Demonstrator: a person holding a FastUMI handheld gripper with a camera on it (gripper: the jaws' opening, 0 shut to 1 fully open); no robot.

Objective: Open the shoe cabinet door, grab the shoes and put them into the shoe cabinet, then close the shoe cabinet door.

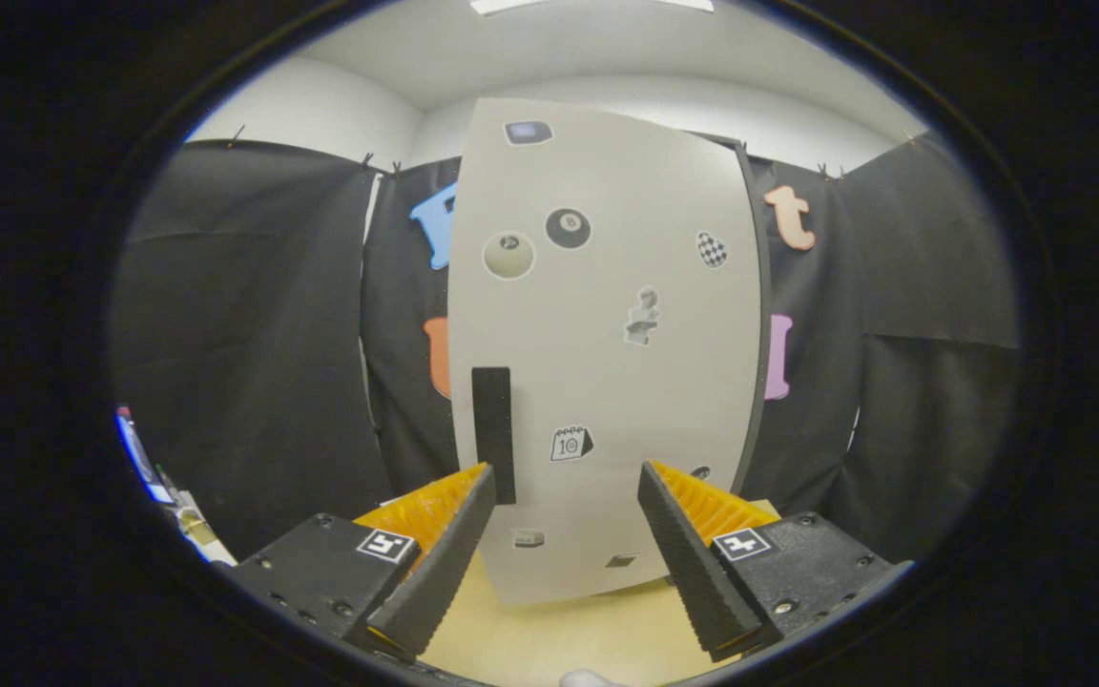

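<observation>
A tall pale grey shoe cabinet door (607, 343) stands straight ahead of me, covered with several small stickers. A black vertical handle strip (493, 434) sits low on its left side, just beyond my left finger (445, 549). The door looks closed or nearly so, with a dark edge (755, 315) showing along its right side. My gripper (564, 477) is open, its fingers spread wide with nothing between them. They hover close in front of the door's lower part.
The cabinet stands on a light wooden surface (559, 634). Black cloth walls (254, 334) hang to the left, right and behind. A few small items (182, 515) lie at the far left. A white ceiling with a light is overhead.
</observation>
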